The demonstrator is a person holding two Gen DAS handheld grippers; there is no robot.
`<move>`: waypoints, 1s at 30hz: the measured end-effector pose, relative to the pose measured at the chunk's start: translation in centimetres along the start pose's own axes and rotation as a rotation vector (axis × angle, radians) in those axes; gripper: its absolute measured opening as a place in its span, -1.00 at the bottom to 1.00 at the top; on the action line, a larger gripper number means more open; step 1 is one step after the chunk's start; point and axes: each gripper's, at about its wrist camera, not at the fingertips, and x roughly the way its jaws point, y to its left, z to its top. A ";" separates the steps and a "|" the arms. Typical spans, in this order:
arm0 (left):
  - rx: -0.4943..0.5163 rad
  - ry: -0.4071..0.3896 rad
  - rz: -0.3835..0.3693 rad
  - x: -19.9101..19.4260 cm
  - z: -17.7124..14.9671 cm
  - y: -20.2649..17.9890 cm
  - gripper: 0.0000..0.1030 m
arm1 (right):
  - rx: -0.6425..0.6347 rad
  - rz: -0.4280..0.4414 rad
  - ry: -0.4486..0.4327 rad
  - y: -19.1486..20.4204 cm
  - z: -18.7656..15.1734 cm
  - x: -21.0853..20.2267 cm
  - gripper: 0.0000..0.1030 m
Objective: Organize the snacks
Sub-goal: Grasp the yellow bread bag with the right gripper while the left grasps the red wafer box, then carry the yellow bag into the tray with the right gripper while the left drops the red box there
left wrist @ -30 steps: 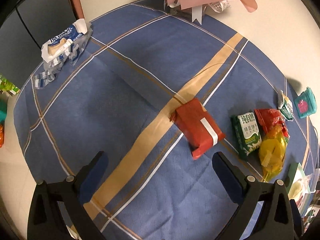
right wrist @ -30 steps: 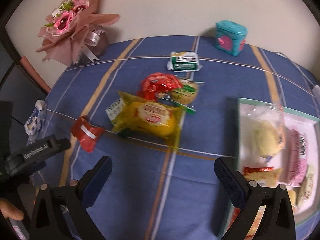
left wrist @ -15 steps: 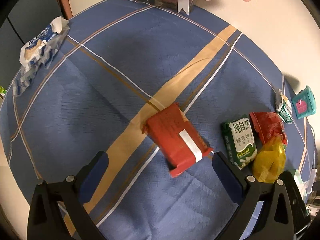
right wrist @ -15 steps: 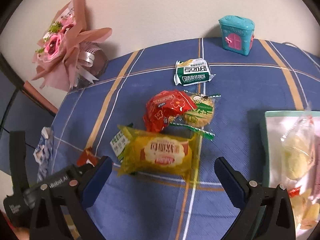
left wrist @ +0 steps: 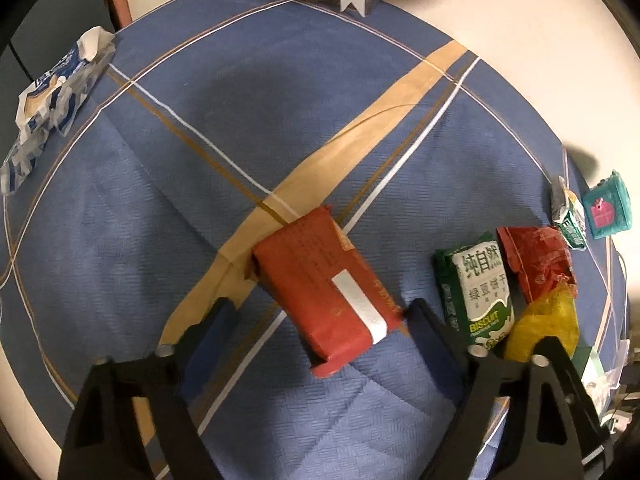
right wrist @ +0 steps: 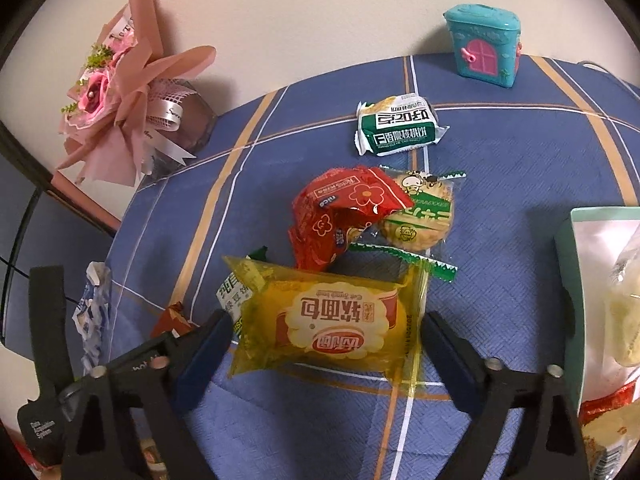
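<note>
A red-brown wrapped snack bar lies on the blue plaid tablecloth. My left gripper is open, and the bar's near end sits between its fingers. A yellow bread packet lies between the open fingers of my right gripper. Behind it are a red flower-print packet, a round green cookie packet and a green-white biscuit packet. A green biscuit pack lies right of the bar. A pale green tray holding several bagged snacks is at the right.
A pink flower bouquet stands at the back left by the wall. A teal toy house stands at the back right. A crumpled blue-white wrapper lies near the table's left edge. The left gripper's body shows in the right wrist view.
Both grippers moved forward and down. The red-brown bar now lies between the left fingers and the yellow bread packet between the right fingers. Both stay open.
</note>
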 end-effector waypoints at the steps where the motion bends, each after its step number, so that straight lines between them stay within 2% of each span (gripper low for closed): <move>1: 0.002 -0.002 -0.004 0.0 0.0 -0.1 0.53 | 0.000 0.001 0.001 0.0 0.0 0.0 0.69; 5: 0.010 -0.015 -0.004 -0.3 -0.1 -0.4 0.11 | 0.011 0.011 0.001 -0.2 0.0 -0.3 0.59; 10: 0.006 -0.016 -0.007 -0.9 -0.3 -0.1 -0.04 | 0.015 0.008 0.006 -0.5 0.0 -0.8 0.58; 21: 0.017 -0.061 -0.004 -4.8 -1.5 -0.8 -0.10 | 0.025 0.000 -0.020 -1.0 -0.1 -4.4 0.57; 27: 0.079 -0.098 -0.012 -6.9 -2.7 -2.7 -0.10 | 0.024 -0.027 -0.041 -1.7 -0.3 -7.3 0.57; 30: 0.123 -0.110 -0.008 -8.1 -4.1 -4.1 -0.10 | 0.022 -0.068 -0.048 -2.6 -0.4 -8.9 0.57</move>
